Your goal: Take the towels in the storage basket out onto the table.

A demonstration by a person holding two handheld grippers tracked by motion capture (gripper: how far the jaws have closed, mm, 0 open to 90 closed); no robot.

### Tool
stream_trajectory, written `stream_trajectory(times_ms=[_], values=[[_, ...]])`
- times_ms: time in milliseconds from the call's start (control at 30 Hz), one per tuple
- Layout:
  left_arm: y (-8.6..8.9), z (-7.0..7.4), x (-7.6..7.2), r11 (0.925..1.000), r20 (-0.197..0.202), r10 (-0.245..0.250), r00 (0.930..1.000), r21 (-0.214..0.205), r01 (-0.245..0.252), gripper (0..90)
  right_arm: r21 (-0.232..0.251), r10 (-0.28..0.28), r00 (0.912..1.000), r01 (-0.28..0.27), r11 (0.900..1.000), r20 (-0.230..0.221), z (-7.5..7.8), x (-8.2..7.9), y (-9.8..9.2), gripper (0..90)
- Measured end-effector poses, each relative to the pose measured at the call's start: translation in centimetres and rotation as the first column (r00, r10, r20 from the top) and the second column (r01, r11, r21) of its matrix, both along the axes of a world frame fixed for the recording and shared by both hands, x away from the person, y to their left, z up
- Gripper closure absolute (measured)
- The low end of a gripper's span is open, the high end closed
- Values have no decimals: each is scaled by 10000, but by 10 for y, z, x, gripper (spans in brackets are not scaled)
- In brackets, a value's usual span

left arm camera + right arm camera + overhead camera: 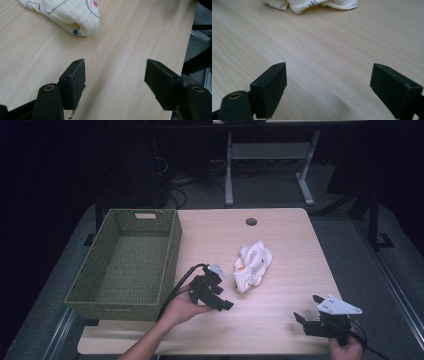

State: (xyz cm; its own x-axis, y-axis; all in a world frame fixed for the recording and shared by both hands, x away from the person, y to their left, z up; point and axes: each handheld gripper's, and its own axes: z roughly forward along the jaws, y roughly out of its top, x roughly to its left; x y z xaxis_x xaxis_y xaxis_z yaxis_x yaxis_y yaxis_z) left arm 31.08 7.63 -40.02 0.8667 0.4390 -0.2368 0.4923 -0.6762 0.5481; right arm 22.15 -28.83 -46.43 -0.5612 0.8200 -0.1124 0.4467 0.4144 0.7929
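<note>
The crumpled white muslin cloth with small coloured prints (252, 266) lies near the middle of the light wooden tabletop (280, 240). Your left gripper (220, 296) sits just beside its near end, jaws wide with nothing between them. Your right gripper (307, 309) rests near the tabletop's front right corner, well apart, jaws wide and empty. The green woven rectangular basket (117, 290) stands along the left edge.

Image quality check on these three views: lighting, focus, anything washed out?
High view: table is lit, the room behind is nearly black, and the white cloth is slightly washed out. Left gripper view: cloth and wood grain are fairly sharp, the near jaws soft. Right gripper view: even light, grain clear, a faint shadow between the jaws.
</note>
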Motion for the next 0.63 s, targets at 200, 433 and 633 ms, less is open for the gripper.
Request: stream_trajectory(times_ms=[200, 433, 633], values=[[8, -4, -11, 9998, 21, 16, 10000, -218, -16, 323, 9, 14, 10000, -14, 10000, 11, 0, -1, 1, 134], [18, -14, -24, 9988, 141, 252, 9996, -423, -245, 319, 8, -5, 10000, 5, 10000, -30, 0, -1, 2, 134], [19, -24, -35, 9979, -58, -90, 9999, -640, 86, 312, 38, 48, 10000, -48, 10000, 8, -1, -2, 1, 134]])
